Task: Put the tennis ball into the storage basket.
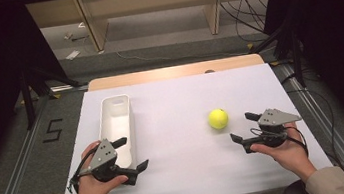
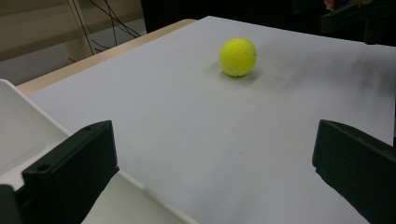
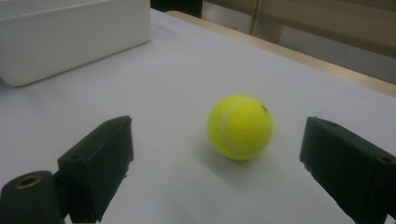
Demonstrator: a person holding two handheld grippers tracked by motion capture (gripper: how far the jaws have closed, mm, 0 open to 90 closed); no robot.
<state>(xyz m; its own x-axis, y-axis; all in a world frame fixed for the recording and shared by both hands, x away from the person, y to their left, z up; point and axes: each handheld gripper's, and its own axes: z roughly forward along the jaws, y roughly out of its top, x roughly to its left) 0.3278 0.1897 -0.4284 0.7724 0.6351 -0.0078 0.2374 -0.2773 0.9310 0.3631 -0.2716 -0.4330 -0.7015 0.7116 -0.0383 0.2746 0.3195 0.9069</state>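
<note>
A table covered by a white sheet [image 1: 185, 176] is seen from above, with its bare wooden edge [image 1: 157, 74] left showing along the far side. On the left half of the sheet a long white tub [image 1: 114, 115] is laid lengthwise, its short ends toward the person and the far edge; its pale wall is caught again at the upper left of the right gripper view [image 3: 70, 42], and its rim runs across the lower left corner of the left gripper view [image 2: 135, 186]. The left gripper [image 1: 132, 154] is held at the near end of the tub, one jaw poised over the tub's near rim and the other over the bare sheet just beside it; the jaws are spread wide apart and nothing is held between them. The right gripper [image 1: 243, 127] is held low at the right side of the sheet, its jaws likewise parted and empty and turned toward the middle of the table. A yellow tennis ball [image 1: 218, 118] is resting on the sheet right of centre, well apart from the tub and near the right gripper. In the right gripper view the ball [image 3: 240, 127] is framed between the two black jaws but a little ahead of them, touched by neither. In the left gripper view the ball [image 2: 238, 57] is seen much farther off across open sheet, beyond that gripper's spread jaws.
</note>
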